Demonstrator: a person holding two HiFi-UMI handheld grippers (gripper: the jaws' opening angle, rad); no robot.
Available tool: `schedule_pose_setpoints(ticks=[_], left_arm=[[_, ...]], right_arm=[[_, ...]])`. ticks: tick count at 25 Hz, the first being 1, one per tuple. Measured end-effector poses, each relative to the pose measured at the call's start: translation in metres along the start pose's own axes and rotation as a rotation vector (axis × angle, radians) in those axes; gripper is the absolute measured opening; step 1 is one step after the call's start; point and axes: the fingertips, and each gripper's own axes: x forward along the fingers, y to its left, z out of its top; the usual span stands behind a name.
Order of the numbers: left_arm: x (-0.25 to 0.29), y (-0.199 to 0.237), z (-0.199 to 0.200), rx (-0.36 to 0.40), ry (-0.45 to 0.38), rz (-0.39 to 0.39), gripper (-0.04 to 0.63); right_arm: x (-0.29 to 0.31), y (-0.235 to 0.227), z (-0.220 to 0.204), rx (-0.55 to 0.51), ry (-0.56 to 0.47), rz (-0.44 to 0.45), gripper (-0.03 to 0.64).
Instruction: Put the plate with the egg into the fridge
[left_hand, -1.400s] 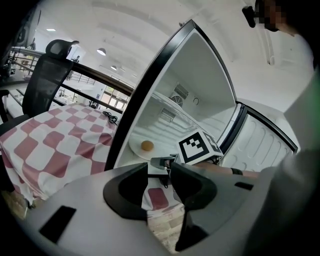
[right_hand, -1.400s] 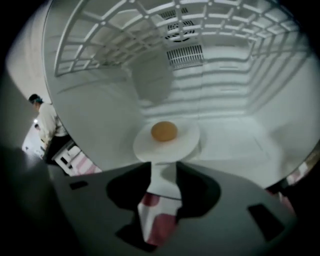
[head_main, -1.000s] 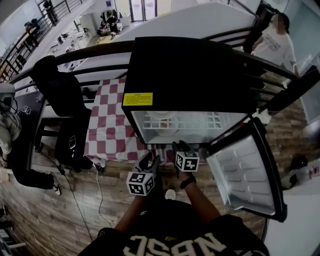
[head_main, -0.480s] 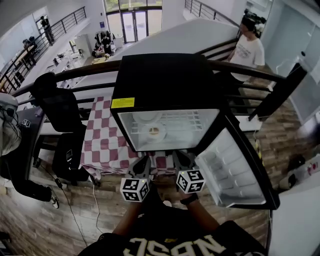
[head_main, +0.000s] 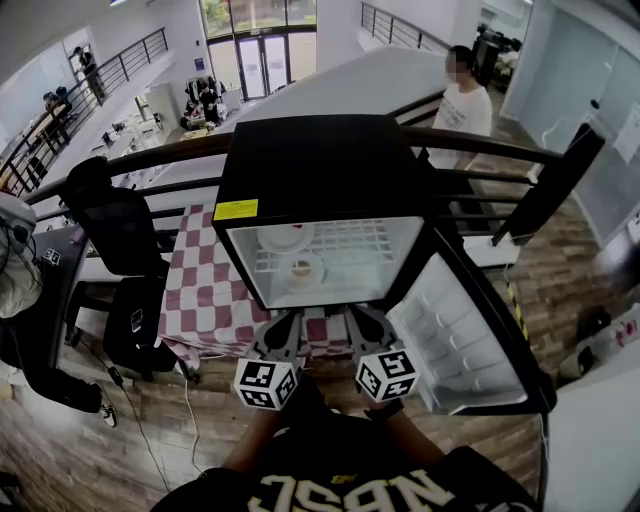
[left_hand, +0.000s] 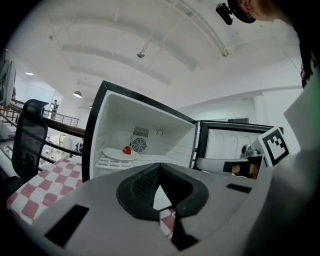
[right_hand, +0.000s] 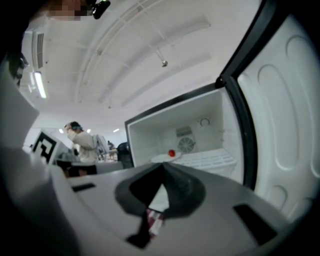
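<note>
Well, from the head view I have the fridge (head_main: 320, 165) standing open on the checked cloth (head_main: 205, 285) of the counter, its door (head_main: 455, 335) swung out to the right. On the wire shelf (head_main: 375, 245) sits a plate (head_main: 303, 270) with a pale, brownish blob in its middle that I take for the egg. A second plate (head_main: 287, 237) lies just behind it. The left tongs (head_main: 283, 328) and right tongs (head_main: 362, 325) hang side by side in front of the opening, clear of the shelf.

Next, the left gripper view: the left tongs (left_hand: 159, 170) have just been closing and are now pressed together on nothing. Beyond them a plate (left_hand: 120, 154) on the shelf carries a small red thing (left_hand: 127, 149); I cannot tell which of the two plates it is.

Lastly, the right gripper view: the right tongs (right_hand: 162, 167) have likewise just been closing, tips meeting with nothing between.

By my reading the plate is in, so placing is done. What is left, if anything, is the door: I would bring the right tongs round to its outer edge and push it shut.
</note>
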Motion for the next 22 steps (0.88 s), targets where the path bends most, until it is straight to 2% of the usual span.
schedule_pose_setpoints(ticks=[13,22], left_arm=[[0.012,-0.012,0.022,0.038,-0.029,0.006,0.021],[0.016,-0.009,0.026,0.064,-0.049,0.027,0.021]], right_arm=[[0.004,0.010,0.041,-0.028,-0.062,0.063,0.020],[0.008,0.001,0.039,-0.050,-0.054,0.055,0.020]])
